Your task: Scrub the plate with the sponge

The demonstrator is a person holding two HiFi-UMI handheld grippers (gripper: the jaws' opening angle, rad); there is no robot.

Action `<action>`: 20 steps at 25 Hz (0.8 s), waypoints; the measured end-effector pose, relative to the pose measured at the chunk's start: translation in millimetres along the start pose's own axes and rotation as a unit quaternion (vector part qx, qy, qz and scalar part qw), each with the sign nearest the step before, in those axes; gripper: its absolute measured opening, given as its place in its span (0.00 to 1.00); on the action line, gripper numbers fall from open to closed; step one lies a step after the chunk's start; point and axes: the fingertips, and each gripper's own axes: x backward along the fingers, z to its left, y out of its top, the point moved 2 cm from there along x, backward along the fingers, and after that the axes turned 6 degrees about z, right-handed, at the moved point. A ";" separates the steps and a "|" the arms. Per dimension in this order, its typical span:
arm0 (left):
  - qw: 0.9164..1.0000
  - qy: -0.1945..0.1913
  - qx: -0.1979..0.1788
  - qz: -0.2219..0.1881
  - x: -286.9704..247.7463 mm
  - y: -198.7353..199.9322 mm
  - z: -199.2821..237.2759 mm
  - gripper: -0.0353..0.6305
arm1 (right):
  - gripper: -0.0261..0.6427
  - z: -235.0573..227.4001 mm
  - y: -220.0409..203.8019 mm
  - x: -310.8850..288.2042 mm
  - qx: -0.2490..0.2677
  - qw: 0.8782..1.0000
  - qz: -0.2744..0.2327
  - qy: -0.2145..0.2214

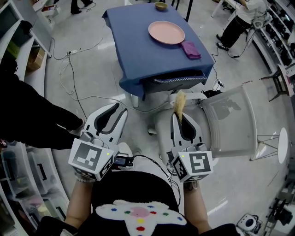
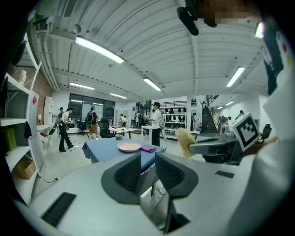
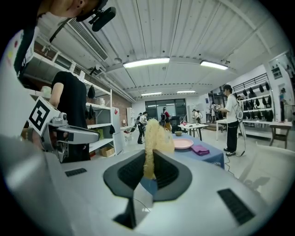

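A pink plate point(image 1: 166, 32) lies on a blue-clothed table point(image 1: 138, 50) some way ahead, with a purple cloth point(image 1: 190, 50) beside it. Both grippers are held well short of the table, above the floor. My right gripper point(image 1: 179, 116) is shut on a yellow sponge point(image 1: 179, 103), which sticks up from between its pads point(image 3: 166, 173); the sponge point(image 3: 156, 136) rises in front of the plate point(image 3: 183, 144). My left gripper point(image 1: 118, 110) is open with nothing between its pads point(image 2: 130, 174). In its view the plate point(image 2: 129, 146) and the sponge point(image 2: 185, 141) both show.
A small bowl point(image 1: 161, 6) sits at the table's far edge. A white chair point(image 1: 230, 122) stands at the right, just before the table. Cables point(image 1: 78, 69) trail over the floor at the left. Shelves point(image 1: 18, 50) and a person in black point(image 1: 32, 117) are close at the left.
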 end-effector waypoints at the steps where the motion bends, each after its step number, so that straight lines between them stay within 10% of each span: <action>1: 1.000 0.002 0.000 -0.001 0.1 0.3 -0.2 0.20 | 0.10 -1.2 0.2 0.0 0.000 1.000 -0.001 0.000; 20: 0.999 -0.050 -0.008 -0.011 -74.9 29.1 38.5 0.20 | 0.10 -29.8 18.7 -57.8 -0.005 0.999 -0.005 -0.038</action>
